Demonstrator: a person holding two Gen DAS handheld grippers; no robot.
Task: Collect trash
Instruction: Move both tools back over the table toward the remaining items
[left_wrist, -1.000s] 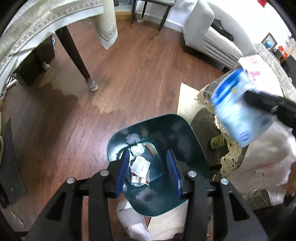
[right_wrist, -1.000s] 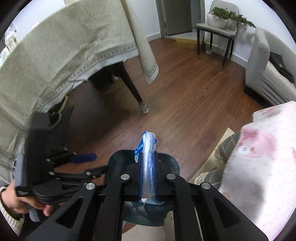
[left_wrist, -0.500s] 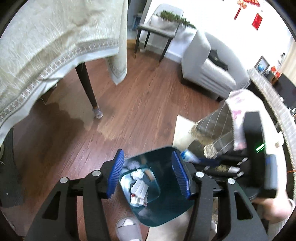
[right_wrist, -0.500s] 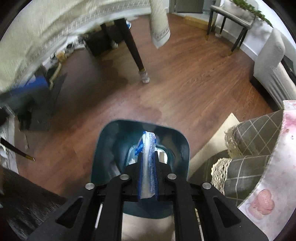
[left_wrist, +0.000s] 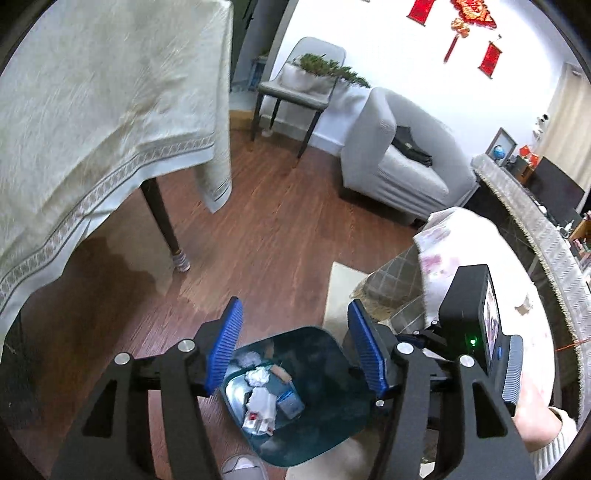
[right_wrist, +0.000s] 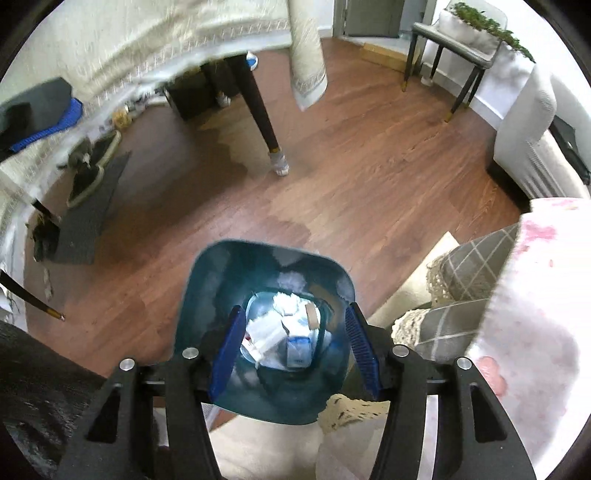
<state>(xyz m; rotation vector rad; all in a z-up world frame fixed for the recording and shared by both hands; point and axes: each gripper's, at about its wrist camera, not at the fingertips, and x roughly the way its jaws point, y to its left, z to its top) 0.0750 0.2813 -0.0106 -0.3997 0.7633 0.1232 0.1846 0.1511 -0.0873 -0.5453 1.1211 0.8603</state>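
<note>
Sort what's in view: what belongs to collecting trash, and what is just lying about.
Job: bin, crumpled paper, blue packet, right gripper with jaws opening and empty.
Lying about: slipper, cushions, sofa, tablecloth.

Two black claws, left (left_wrist: 295, 354) and right (right_wrist: 293, 349), with ribbed blue pads (left_wrist: 225, 350), silver screws, cream knit cuff (left_wrist: 561, 439).

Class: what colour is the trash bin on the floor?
Dark teal bin; clearest in the right wrist view.
</note>
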